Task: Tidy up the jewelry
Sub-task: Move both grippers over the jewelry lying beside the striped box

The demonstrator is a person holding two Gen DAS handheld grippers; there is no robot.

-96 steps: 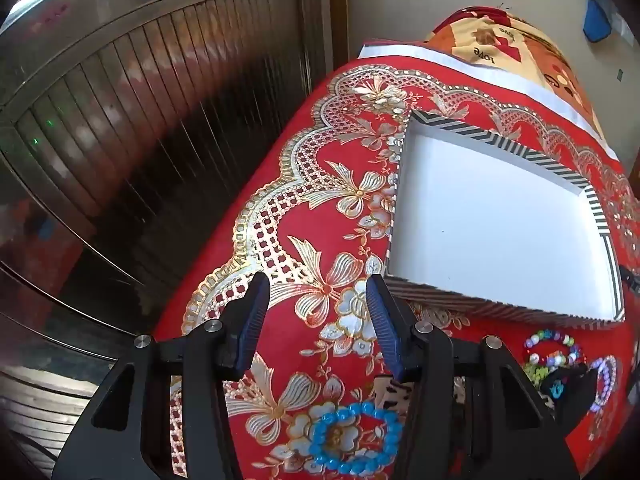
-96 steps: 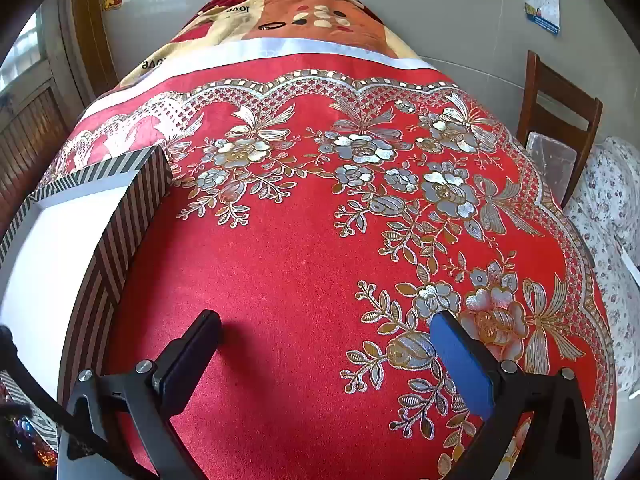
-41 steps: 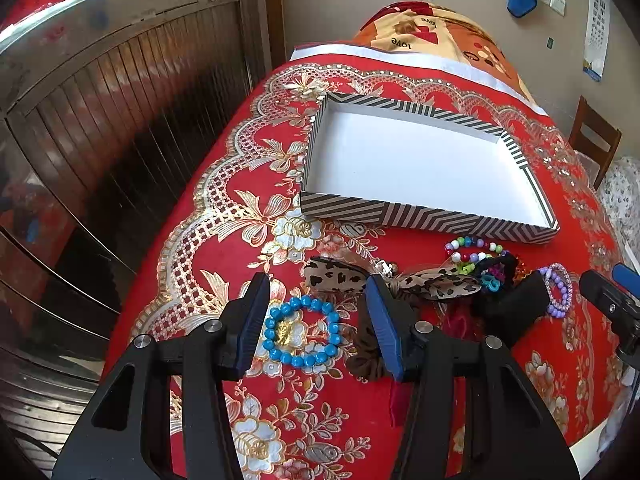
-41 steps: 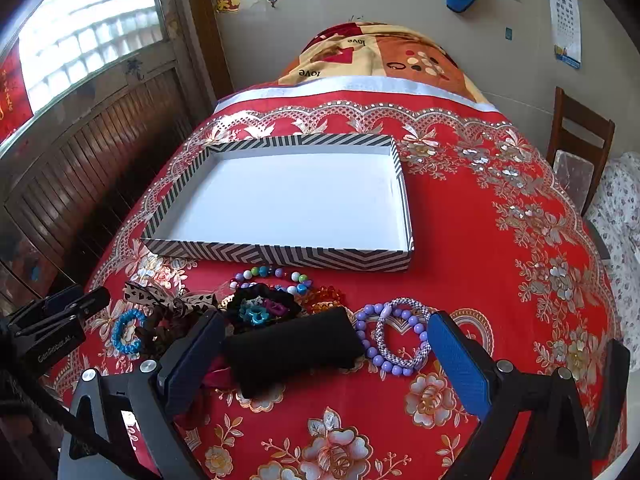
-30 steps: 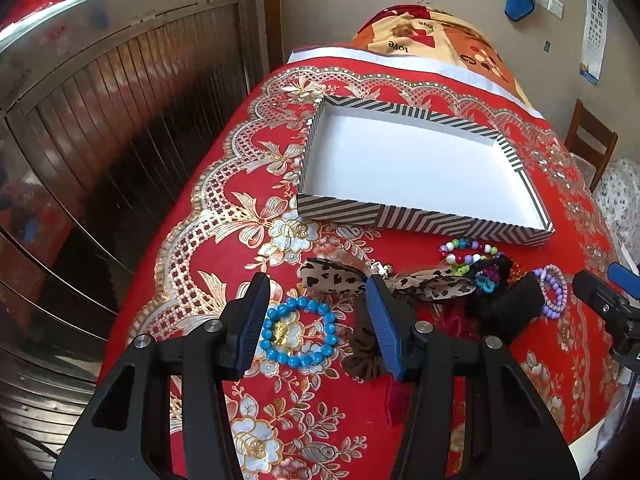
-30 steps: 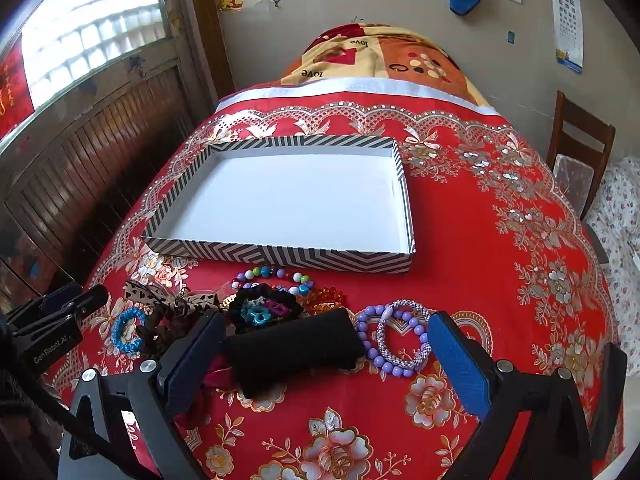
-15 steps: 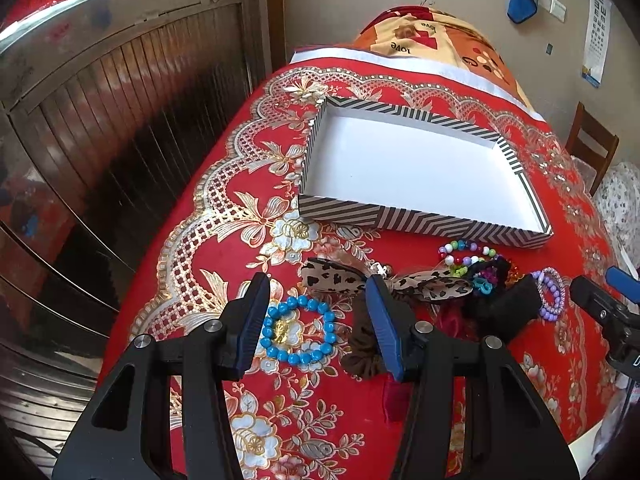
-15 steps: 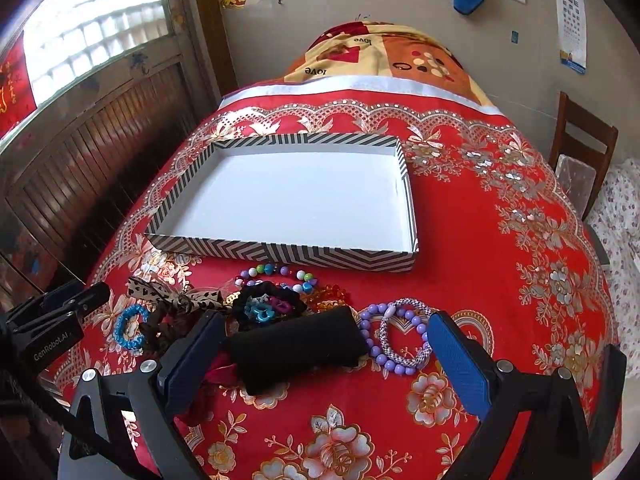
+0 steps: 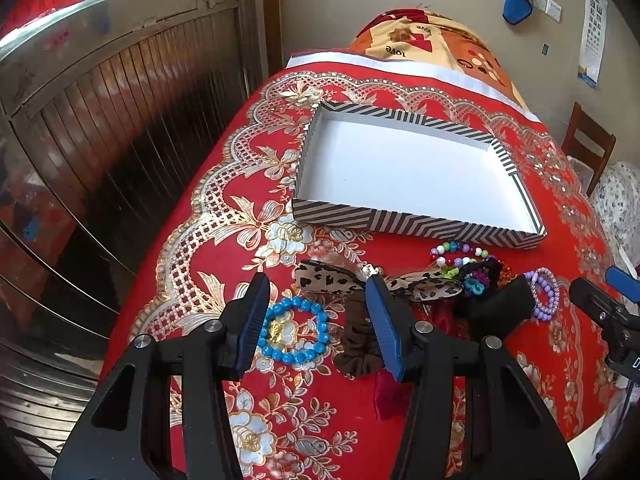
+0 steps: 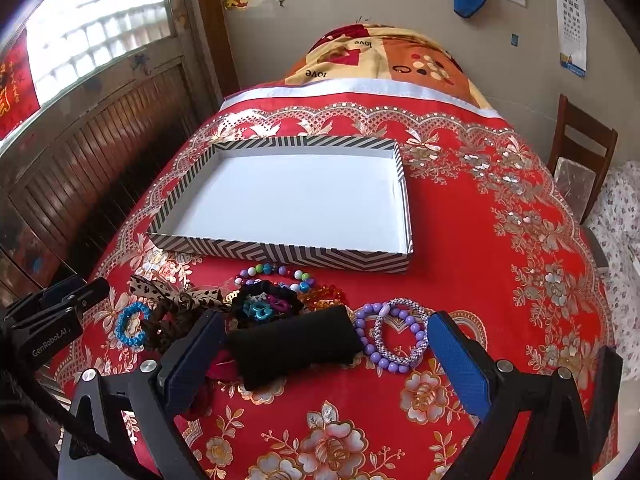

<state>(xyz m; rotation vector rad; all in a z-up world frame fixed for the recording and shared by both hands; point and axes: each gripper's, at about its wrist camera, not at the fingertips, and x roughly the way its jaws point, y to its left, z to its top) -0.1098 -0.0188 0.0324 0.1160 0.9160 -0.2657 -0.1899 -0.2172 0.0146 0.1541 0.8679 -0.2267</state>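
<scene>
1. The left gripper [image 9: 316, 320] hangs above the cloth with its jaws wide and nothing between the pads; the blue bead bracelet [image 9: 294, 330] lies on the cloth below the gap, untouched.
2. The right gripper [image 10: 324, 354] is also spread wide and empty, poised over the black pouch [image 10: 294, 344] and the purple bead bracelets [image 10: 392, 334].
3. The rest of the pile lies just beyond: a leopard-print bow [image 9: 340, 280], a brown scrunchie [image 9: 358, 344], a multicoloured bead bracelet [image 10: 276, 274] and a black scrunchie with bright charms [image 10: 266, 304], all on the red tablecloth [image 10: 460, 240].
4. The striped tray [image 10: 280, 254] sits behind the pile, its white floor bare.
5. By my reading, nothing is sorted yet: every piece remains to be lifted into the tray, and the blue bracelet looks the likeliest first pick.
</scene>
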